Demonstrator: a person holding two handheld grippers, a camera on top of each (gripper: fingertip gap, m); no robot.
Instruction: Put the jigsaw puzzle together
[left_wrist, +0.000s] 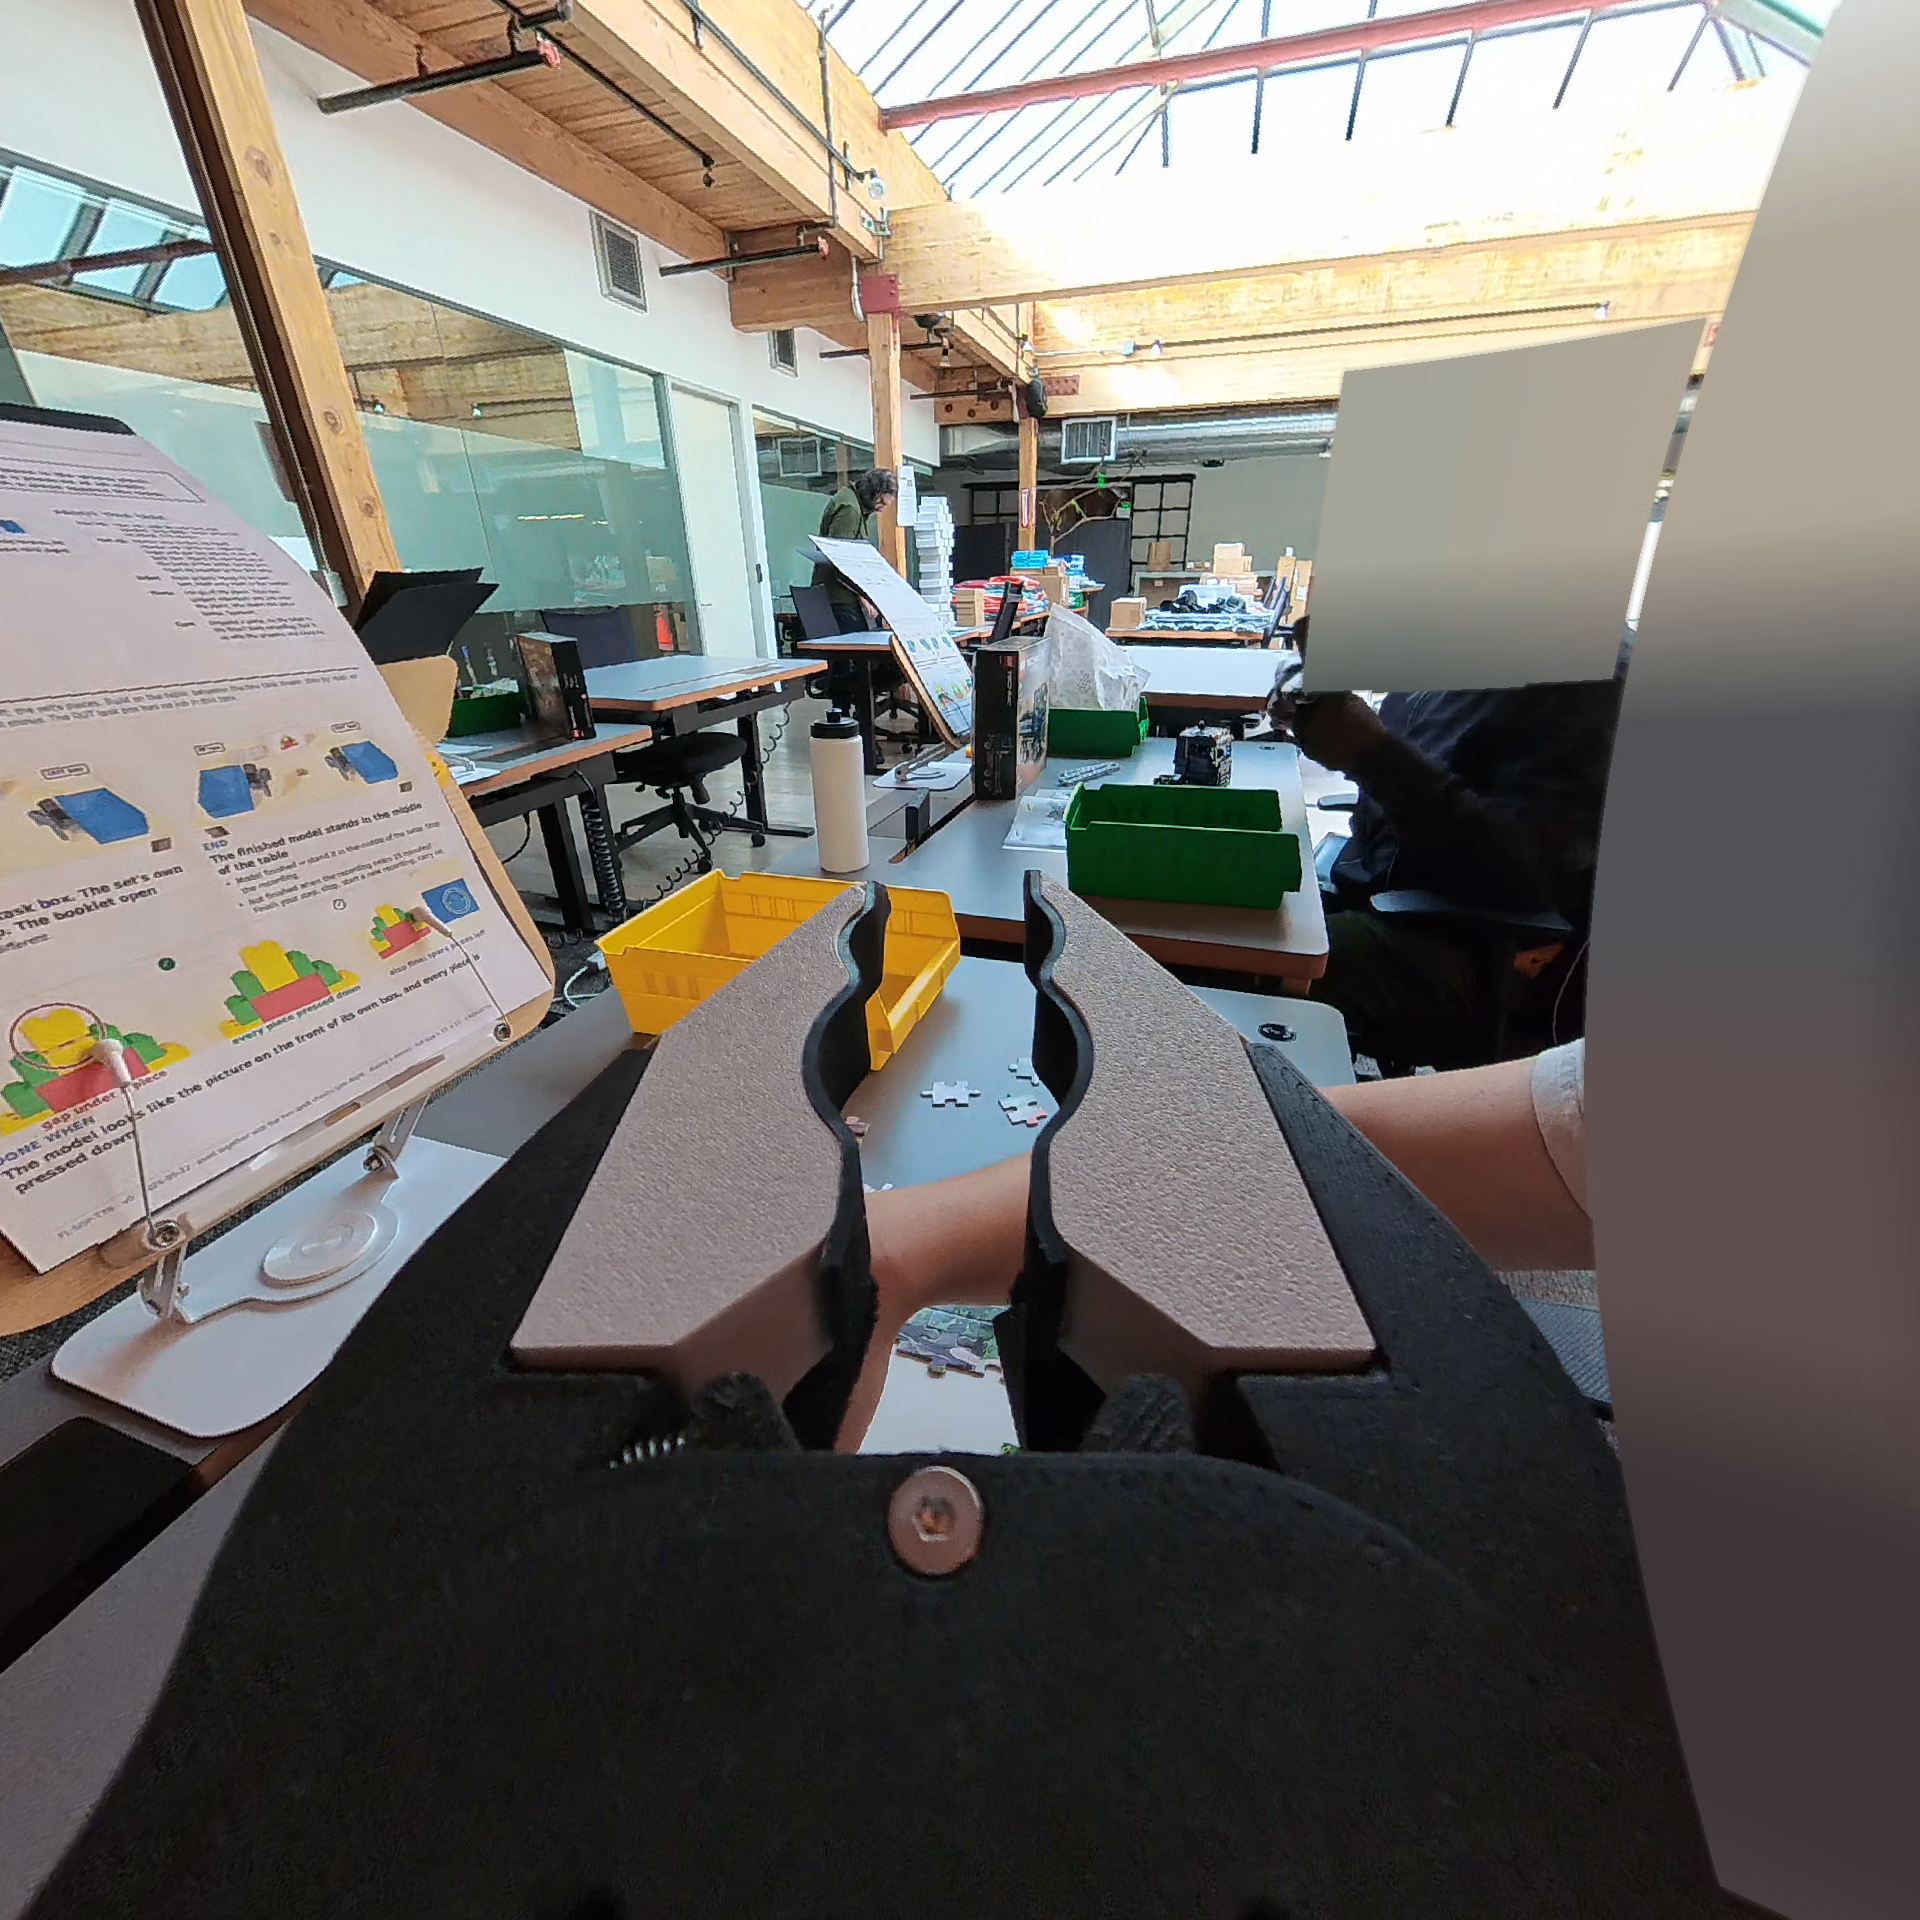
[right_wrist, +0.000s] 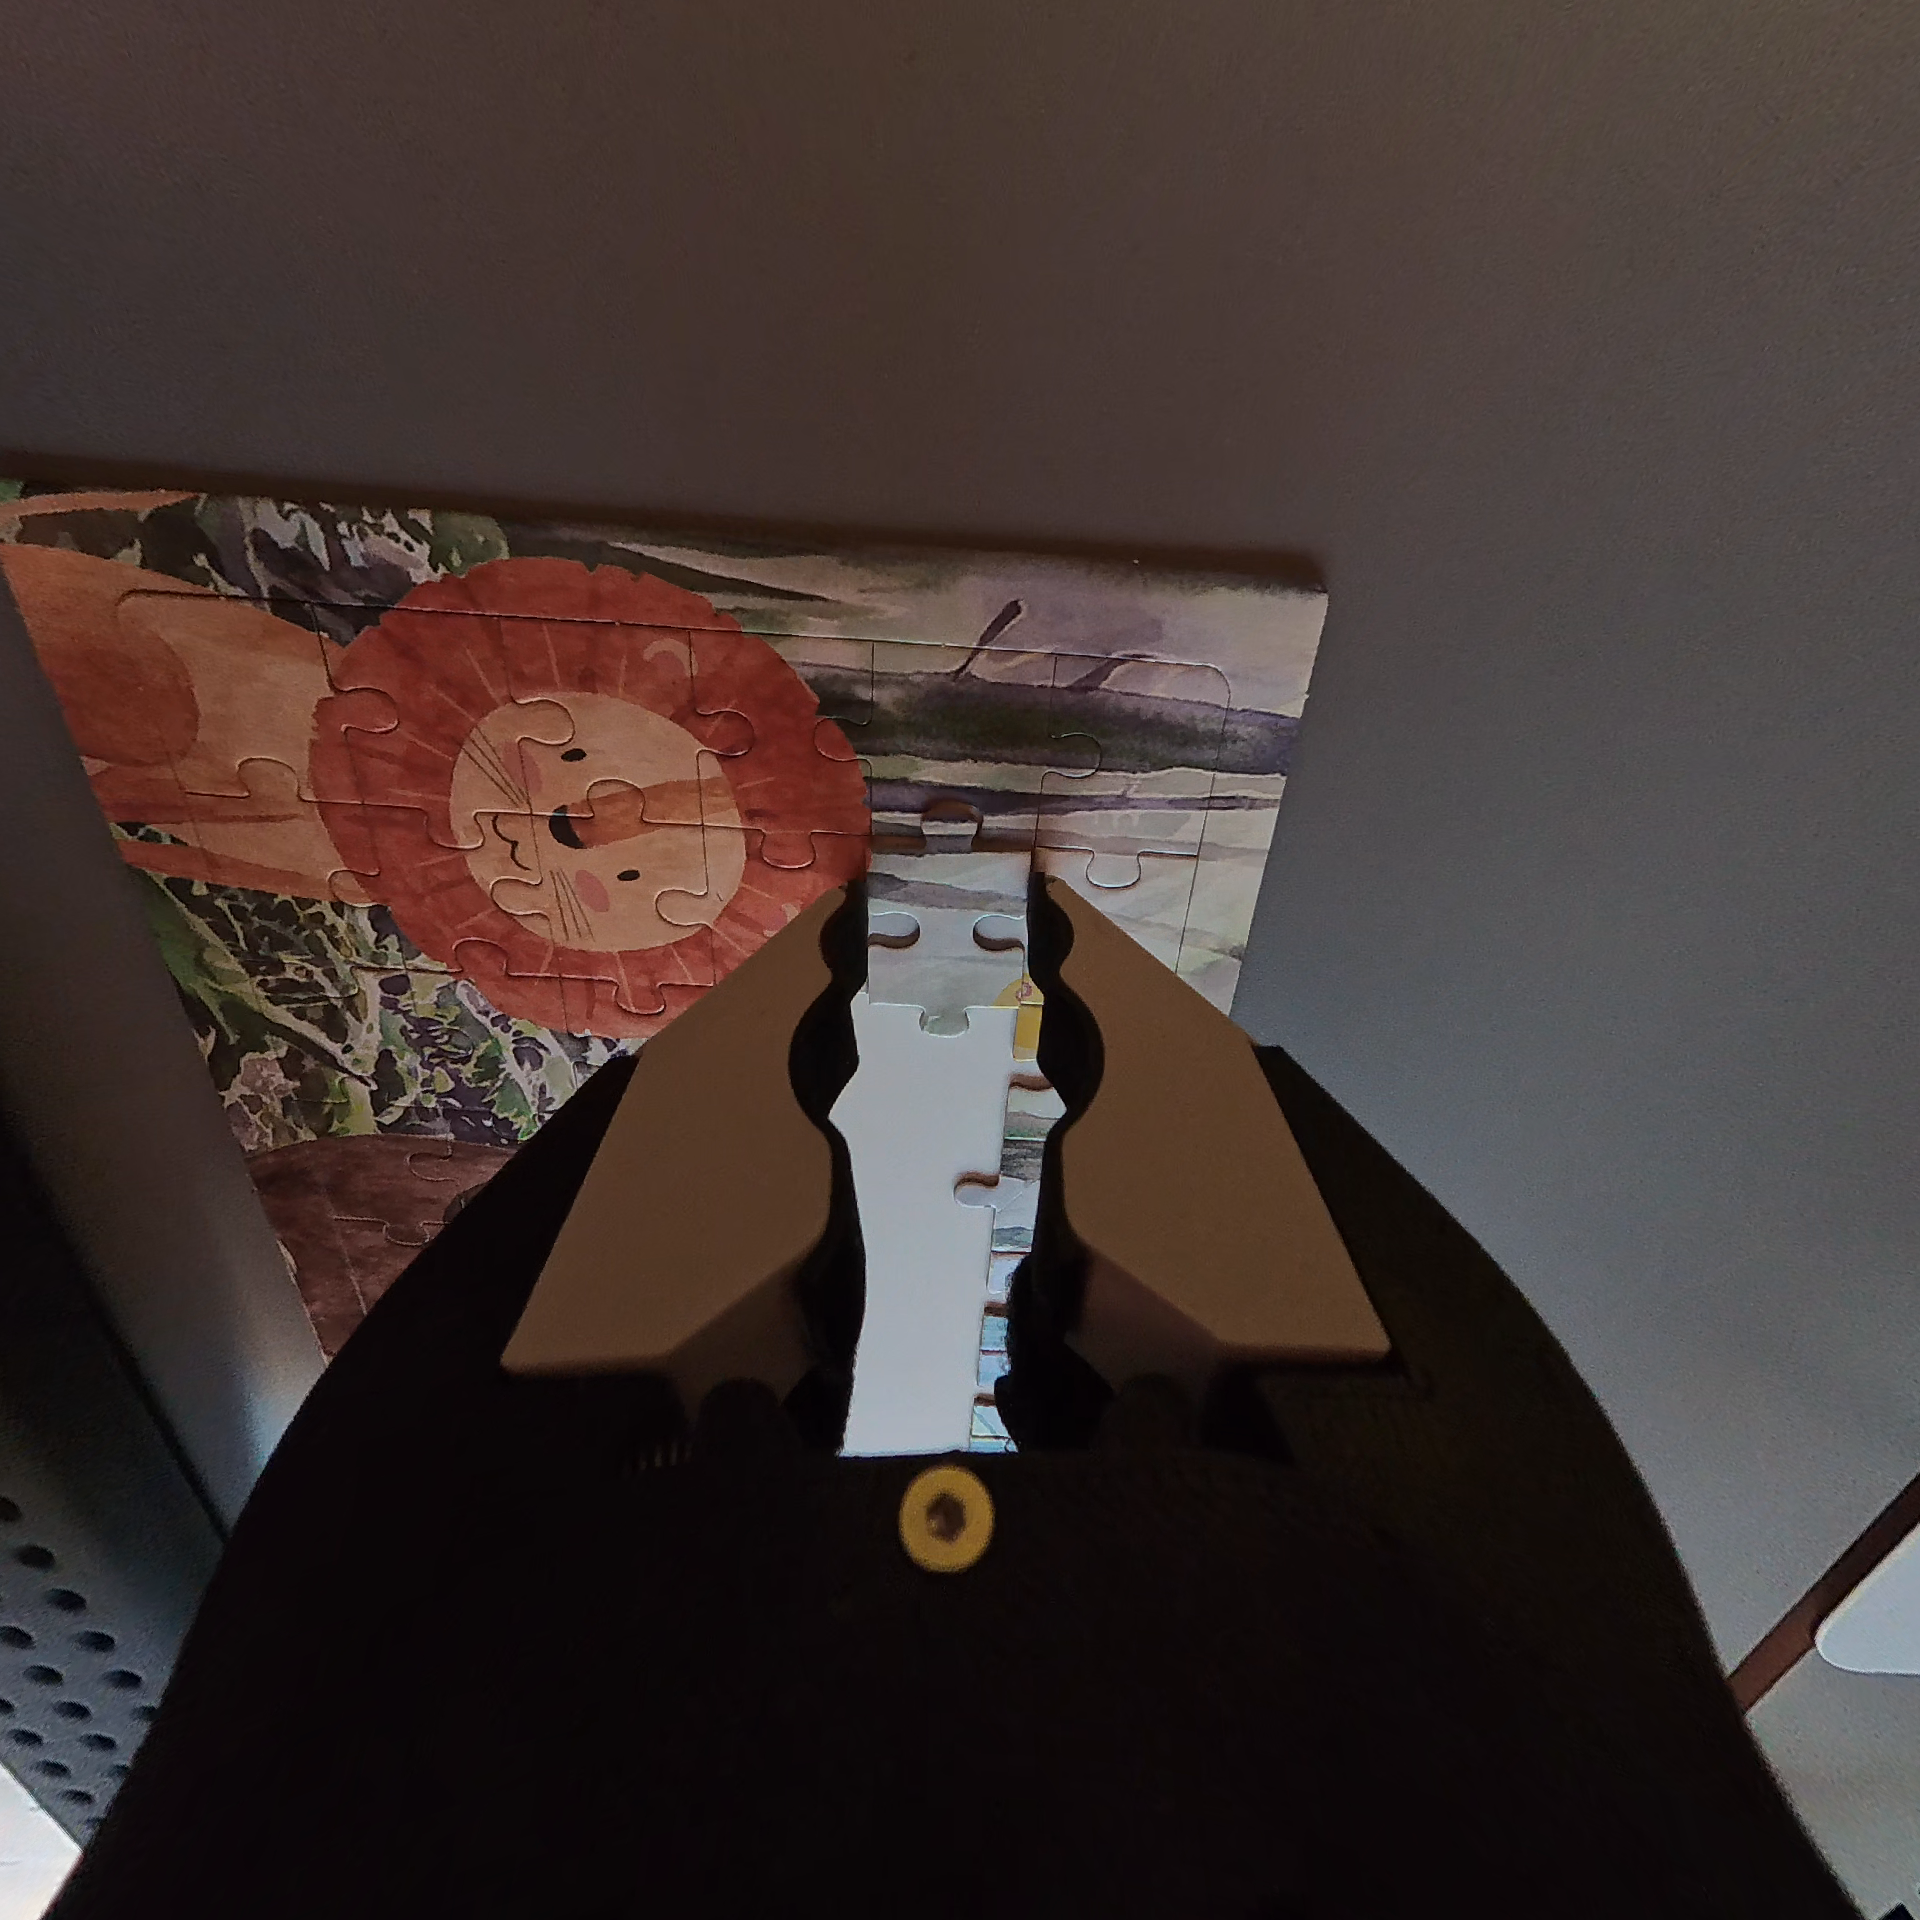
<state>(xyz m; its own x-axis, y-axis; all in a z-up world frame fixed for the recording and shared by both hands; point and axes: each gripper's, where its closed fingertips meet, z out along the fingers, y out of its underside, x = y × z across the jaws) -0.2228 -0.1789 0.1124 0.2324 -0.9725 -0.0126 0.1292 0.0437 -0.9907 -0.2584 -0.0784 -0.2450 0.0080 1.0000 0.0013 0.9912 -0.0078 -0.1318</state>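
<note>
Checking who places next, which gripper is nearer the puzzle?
Right. The right gripper hovers over the puzzle; the left gripper is raised, pointing away toward the room.

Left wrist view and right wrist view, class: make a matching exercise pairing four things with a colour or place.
Things:
1. near bin
2. far bin
3. water bottle
4. lion puzzle

Matches:
A. green
B. white
C. under the right gripper, with an empty white gap
D. yellow

Pairs: 1-D, 2-A, 3-B, 4-C
</note>
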